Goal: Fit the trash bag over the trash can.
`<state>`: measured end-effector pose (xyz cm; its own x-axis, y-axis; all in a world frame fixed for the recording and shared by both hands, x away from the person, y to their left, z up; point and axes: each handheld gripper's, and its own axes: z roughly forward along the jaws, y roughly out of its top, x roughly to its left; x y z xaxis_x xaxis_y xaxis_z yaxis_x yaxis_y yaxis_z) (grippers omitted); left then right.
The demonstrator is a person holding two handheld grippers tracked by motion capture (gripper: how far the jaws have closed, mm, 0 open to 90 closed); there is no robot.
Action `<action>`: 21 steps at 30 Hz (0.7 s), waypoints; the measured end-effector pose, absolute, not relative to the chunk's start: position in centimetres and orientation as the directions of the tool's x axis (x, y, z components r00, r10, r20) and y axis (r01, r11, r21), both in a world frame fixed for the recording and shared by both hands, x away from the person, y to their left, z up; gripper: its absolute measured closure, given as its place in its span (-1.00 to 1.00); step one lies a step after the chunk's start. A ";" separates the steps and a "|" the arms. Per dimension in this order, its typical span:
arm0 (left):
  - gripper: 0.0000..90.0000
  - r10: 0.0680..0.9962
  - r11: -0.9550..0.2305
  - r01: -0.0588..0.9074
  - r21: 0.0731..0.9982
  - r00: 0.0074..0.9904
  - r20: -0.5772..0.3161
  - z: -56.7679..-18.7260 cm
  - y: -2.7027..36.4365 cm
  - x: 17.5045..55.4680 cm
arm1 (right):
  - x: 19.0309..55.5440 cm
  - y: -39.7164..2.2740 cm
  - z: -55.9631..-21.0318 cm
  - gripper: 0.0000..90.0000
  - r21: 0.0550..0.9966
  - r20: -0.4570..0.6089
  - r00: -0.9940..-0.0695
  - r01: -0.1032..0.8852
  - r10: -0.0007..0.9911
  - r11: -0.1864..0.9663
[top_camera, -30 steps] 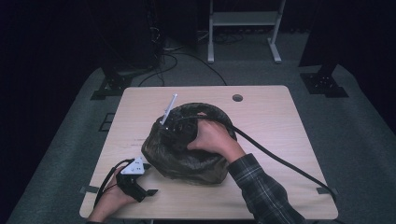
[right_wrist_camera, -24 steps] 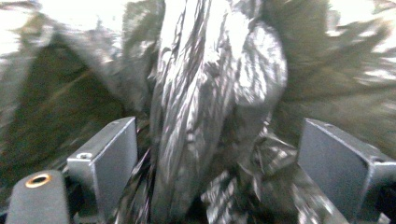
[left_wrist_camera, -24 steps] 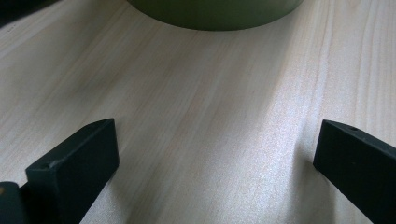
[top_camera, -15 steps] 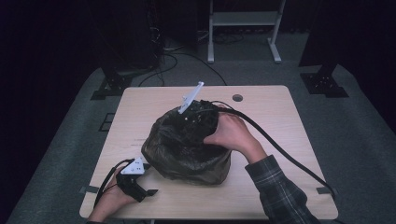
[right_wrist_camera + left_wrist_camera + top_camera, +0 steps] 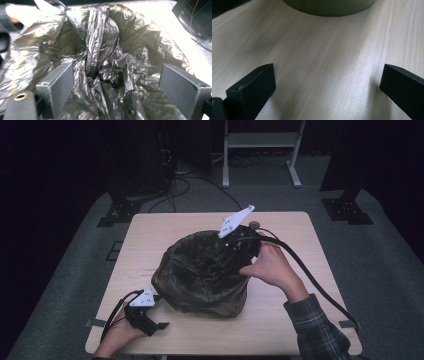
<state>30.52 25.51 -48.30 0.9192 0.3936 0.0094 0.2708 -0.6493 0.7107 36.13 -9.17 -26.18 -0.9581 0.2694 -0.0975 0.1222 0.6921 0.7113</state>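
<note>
Nearest the person's edge of the table point(image 5: 300, 227), the left gripper point(image 5: 159, 325) lies low on the wood in the left hand point(image 5: 117, 340), jaws apart with bare tabletop between them. Its own view adds what the high view cannot: a rounded olive-green base point(image 5: 329, 7) (likely the foot of the bin under the bag, though that cannot be confirmed) sits just ahead of the fingertips, untouched, with clear wood point(image 5: 324, 70) between it and the fingers.

Item, beyond that claw: black plastic bag point(image 5: 202, 270), crumpled, draped over a round bin at mid-table, mouth upward. From above it reads as one dark mound; the right gripper view resolves the detail, with a twisted rope of film point(image 5: 96, 42) running down the middle and loose folds bunched between the jaws.

Item, at the bag's far rim: right gripper point(image 5: 237, 242), held in the right hand point(image 5: 267, 265), its grey three-cornered plate point(image 5: 235, 220) tilted up above it. Jaws stand wide; film lies between the fingers point(image 5: 58, 87) but neither pad presses on it, so nothing is clamped. The hand and plaid sleeve point(image 5: 317, 330) cover the bag's right flank in the high view.

Item, alongside: a thick black cable point(image 5: 315, 277) trailing from that claw across the right of the table.

Item, farthest: a small round grommet point(image 5: 254, 225) in the tabletop just behind the plate; a metal frame stand point(image 5: 260, 150) on the grey floor, well apart.
</note>
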 end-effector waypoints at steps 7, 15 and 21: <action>-1.00 0.396 -0.649 0.272 0.711 0.918 0.010 -48.3 25.5 30.5 | 35.4 -11.8 -26.4 -0.75 0.760 -0.076 -0.953 0.134 0.293 0.636; -1.00 0.398 -0.648 0.274 0.711 0.917 0.010 -48.3 25.5 30.5 | 34.2 -13.6 -26.5 -0.75 0.778 -0.082 -0.947 0.133 0.310 0.614; -1.00 0.399 -0.648 0.274 0.711 0.917 0.010 -48.3 25.5 30.5 | 32.9 -15.7 -27.1 -0.75 0.805 -0.071 -0.943 0.138 0.324 0.577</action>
<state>30.50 25.49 -48.30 0.9169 0.3991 0.0096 0.2744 -0.6476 0.7108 32.94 -15.65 -27.11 -0.9434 0.3241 -0.0708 0.1379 0.5772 0.8049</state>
